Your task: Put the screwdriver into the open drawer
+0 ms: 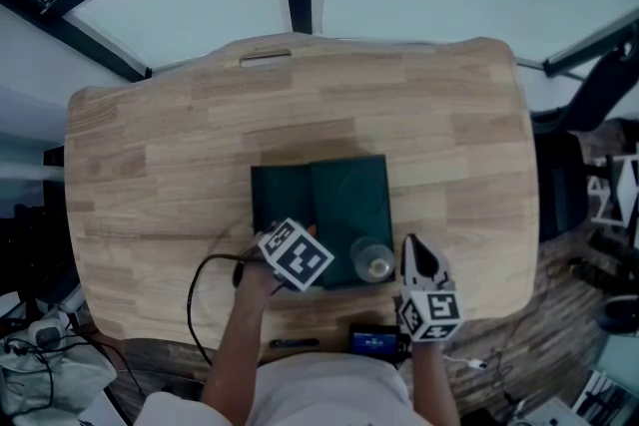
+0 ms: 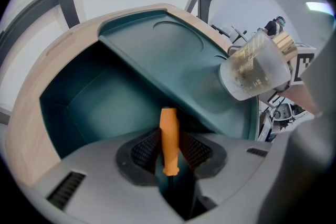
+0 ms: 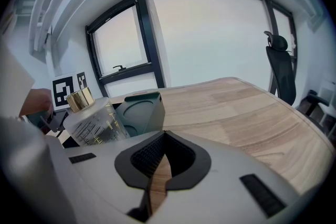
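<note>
My left gripper (image 2: 169,153) is shut on the screwdriver (image 2: 169,136), whose orange handle stands upright between the pads. It hangs just above the open dark green drawer (image 2: 86,99), which juts out from the green box (image 2: 173,57). In the head view the left gripper (image 1: 290,252) sits at the front edge of the drawer (image 1: 281,195). My right gripper (image 1: 420,261) rests to the right of the box (image 1: 351,195), shut with nothing in it, beside a clear bottle (image 1: 373,262).
The clear bottle (image 3: 94,122) with a gold cap stands on the box's near corner. A black cable (image 1: 198,289) loops over the wooden table (image 1: 150,175) at the front left. A small blue-screened device (image 1: 374,342) lies at the near edge. An office chair (image 3: 278,68) stands beyond the right side.
</note>
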Demonstrator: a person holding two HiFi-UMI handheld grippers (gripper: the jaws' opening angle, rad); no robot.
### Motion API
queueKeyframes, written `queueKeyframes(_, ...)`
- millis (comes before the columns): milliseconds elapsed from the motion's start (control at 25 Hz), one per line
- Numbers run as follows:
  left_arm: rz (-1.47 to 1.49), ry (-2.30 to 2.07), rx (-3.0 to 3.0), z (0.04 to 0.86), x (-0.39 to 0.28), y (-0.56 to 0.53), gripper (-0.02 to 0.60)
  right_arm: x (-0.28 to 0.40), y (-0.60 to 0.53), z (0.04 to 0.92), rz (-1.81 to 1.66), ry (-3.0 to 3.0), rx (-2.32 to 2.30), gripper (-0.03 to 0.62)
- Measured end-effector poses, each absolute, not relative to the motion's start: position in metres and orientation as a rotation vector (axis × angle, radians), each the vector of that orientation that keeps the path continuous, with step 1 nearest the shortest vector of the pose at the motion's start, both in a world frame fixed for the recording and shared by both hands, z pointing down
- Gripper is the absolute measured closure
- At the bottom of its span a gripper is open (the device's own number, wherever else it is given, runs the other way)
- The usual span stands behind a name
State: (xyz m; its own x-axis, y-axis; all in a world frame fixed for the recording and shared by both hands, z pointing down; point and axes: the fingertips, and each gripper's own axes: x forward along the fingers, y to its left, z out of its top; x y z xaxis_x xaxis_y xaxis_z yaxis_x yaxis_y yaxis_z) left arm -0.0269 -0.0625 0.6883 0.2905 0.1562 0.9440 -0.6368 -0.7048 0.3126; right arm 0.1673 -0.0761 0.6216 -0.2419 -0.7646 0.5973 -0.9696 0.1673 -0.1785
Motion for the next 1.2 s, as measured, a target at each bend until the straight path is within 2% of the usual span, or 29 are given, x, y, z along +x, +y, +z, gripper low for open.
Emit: queueKeyframes(1200,1.525,-0.373,1.914,0.6872,-0.0268,-0.0619,0.469,0.1641,-0.0765,0.6198,0.77,-2.078,1.658,0.597)
